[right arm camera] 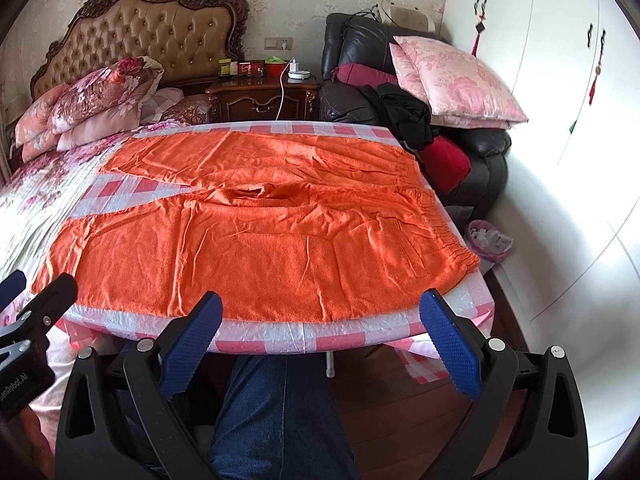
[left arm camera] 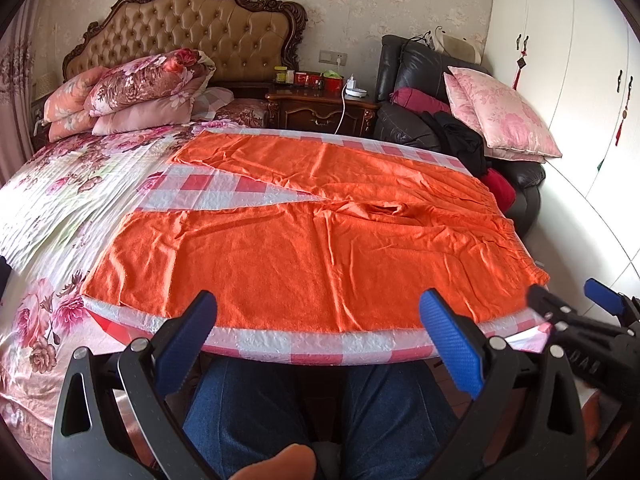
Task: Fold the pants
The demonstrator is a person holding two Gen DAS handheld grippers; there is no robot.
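Only the right wrist view shows a pink basket [right arm camera: 490, 240] on the floor. Orange pants [left arm camera: 304, 248] lie flat on the checked desk [left arm camera: 320, 346] — waistband right, legs leftward. Left hand-held gripper [left arm camera: 318, 320] and right hand-held gripper [right arm camera: 320, 316] both gape, empty.

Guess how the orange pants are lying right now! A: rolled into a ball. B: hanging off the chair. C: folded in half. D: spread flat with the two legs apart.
D: the pants lie flat on the checkered cloth, which shows in the gap between the two legs; both grippers are open and hold nothing.
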